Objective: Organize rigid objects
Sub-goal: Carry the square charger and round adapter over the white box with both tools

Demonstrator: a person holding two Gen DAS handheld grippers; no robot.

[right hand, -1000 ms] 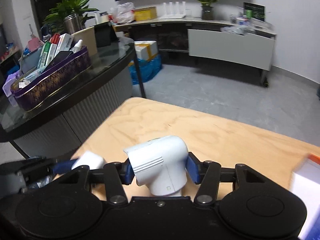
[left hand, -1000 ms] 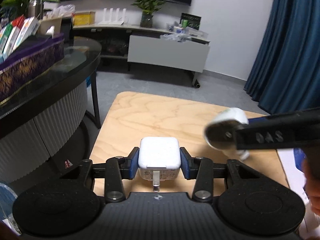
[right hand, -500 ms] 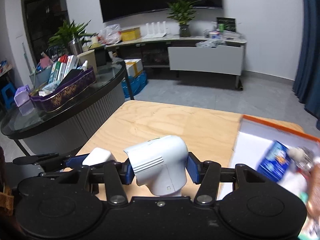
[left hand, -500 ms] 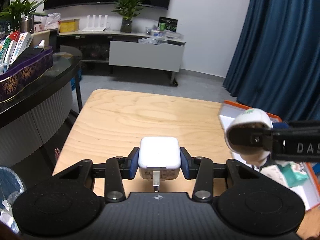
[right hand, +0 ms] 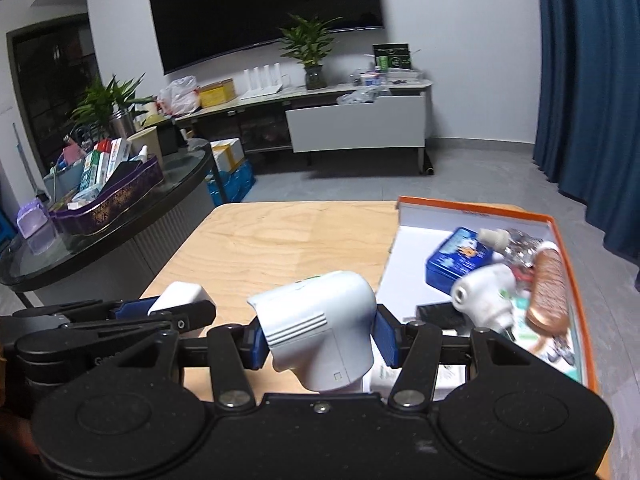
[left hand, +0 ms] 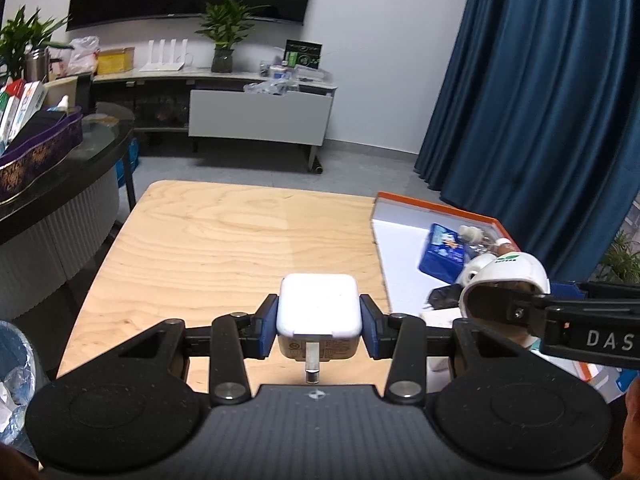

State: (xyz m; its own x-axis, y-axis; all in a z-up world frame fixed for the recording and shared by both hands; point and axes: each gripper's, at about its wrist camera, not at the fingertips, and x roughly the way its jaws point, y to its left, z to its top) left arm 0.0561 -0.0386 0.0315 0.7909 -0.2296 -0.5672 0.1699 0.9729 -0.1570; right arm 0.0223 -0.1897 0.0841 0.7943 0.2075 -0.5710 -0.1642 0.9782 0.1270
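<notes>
Both my hands swung right across pale plywood table (left hand: 224,240); orange-rimmed white tray (right hand: 560,236) now in view. Left claw (left hand: 319,322) clamps square white plug charger (left hand: 318,306); right claw (right hand: 318,342) clamps white elbow-shaped plastic device (right hand: 320,328) near tray edge. Drop-off likely next.

We see a white square charger (left hand: 319,303), prong end toward the camera, clamped between blue pads above the wooden table. Beside it, a pale grey elbow-shaped device (right hand: 320,328) with ribbed vents is likewise clamped. The orange-rimmed white tray (right hand: 560,232) holds a blue tin (right hand: 458,258), a copper-brown cylinder (right hand: 550,292) and more.
</notes>
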